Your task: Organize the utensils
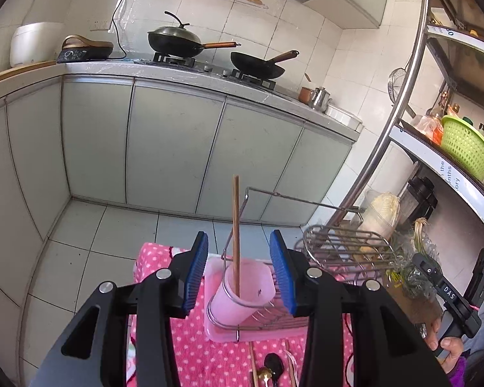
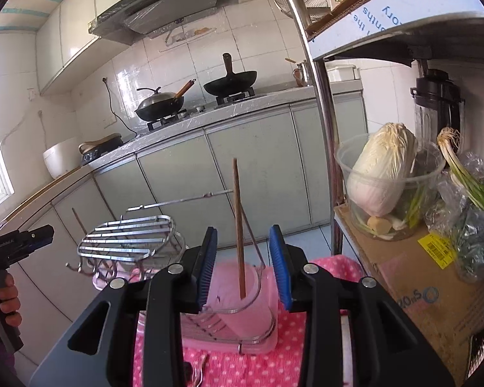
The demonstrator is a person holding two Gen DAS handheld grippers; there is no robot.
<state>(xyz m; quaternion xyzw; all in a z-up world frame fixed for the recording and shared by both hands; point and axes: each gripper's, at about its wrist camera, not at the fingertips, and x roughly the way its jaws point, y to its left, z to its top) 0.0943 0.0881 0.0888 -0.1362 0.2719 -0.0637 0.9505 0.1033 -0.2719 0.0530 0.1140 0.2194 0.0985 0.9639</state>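
Between the blue pads of the left gripper (image 1: 238, 271), which are seen parted with nothing held, a pink cup (image 1: 242, 293) is framed, seated in a wire ring of a rack on a pink tray (image 1: 216, 332). One pair of wooden chopsticks (image 1: 236, 225) is stood in the cup, leaning slightly. The right gripper (image 2: 243, 267) is likewise seen parted and empty, with the same cup and chopsticks beyond its pads. On the pink dotted cloth (image 1: 203, 354) nearest the left camera, one dark spoon (image 1: 273, 362), one gold-coloured utensil (image 1: 265, 374) and two loose chopsticks, one (image 1: 253, 366) at its left and one (image 1: 292, 377) at its right, are laid. Just behind the tray, one wire shelf with hooks (image 2: 129, 235) is placed. To the right, one napa cabbage (image 2: 384, 174) is held in a clear tub, beside one bunch of green onions (image 2: 468, 177) and a cardboard box with a yellow barcode label (image 2: 435, 250). "DAS" is read on the right gripper's body in the left view. Farther off, two woks (image 1: 258, 64) are set on the stove, one of them lidded (image 1: 174, 40), and one green colander (image 1: 466, 148) is kept on the shelf.
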